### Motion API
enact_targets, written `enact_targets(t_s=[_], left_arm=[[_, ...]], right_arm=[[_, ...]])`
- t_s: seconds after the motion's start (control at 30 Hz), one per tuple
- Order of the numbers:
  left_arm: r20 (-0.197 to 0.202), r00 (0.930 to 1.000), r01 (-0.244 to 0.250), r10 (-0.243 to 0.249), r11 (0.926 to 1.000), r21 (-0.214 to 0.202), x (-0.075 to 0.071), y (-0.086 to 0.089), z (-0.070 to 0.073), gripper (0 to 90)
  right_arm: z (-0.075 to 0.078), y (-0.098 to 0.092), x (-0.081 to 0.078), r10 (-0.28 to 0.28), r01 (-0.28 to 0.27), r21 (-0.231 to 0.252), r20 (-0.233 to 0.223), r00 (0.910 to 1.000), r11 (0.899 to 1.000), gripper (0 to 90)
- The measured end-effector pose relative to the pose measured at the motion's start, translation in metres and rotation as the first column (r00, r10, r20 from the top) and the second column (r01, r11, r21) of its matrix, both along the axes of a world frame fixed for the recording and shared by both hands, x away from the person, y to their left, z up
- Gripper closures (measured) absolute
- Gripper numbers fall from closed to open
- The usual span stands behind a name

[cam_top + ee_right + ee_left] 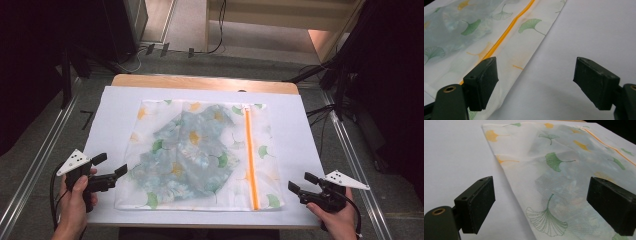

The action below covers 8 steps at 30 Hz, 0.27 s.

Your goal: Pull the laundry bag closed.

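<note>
The left gripper (111, 165) stands wide open near the worktop's front left corner, holding nothing; its jaws point at the left edge of the mesh laundry bag (200, 155), just short of it. In the left gripper view that gripper (544, 207) has one jaw over bare white cover and the other over the bag (564, 182), with the bag's edge running between them. The right gripper (302, 182) is also spread wide and empty, near the front right corner, just beside the bag's right edge. In the right gripper view the gripper (536, 82) brackets the bag's hem (524, 47) and bare cover.

The bag lies flat across the middle of the worktop, printed with green and yellow ginkgo leaves, a bluish patterned cloth (185, 150) showing through the mesh. An orange zipper (251, 160) runs front to back near its right side.

A white cover (115, 115) spreads over the wooden worktop (200, 81), whose far edge shows bare. Beyond it are grey floor, cables and dark stands.

The gripper views show the mesh weave and the stitched leaf outlines (545, 220); the high view gives the bag's whole outline.
</note>
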<state>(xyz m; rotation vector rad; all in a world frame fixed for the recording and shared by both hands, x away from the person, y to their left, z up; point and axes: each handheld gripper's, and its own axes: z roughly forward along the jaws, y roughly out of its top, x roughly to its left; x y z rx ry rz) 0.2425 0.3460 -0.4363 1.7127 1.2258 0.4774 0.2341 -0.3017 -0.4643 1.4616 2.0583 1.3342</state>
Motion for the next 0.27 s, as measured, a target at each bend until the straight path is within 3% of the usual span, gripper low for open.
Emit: enact_targets(t_s=[0.27], left_arm=[[-0.013, 0.9999, 0.007, -0.007, 0.9999, 0.007, 0.0021, -0.0029, -0.0017, 8.6]], right_arm=[[-0.0015, 0.0034, 0.0027, -0.012, 0.012, -0.016, -0.015, 0.9998, 1.0, 21.7]])
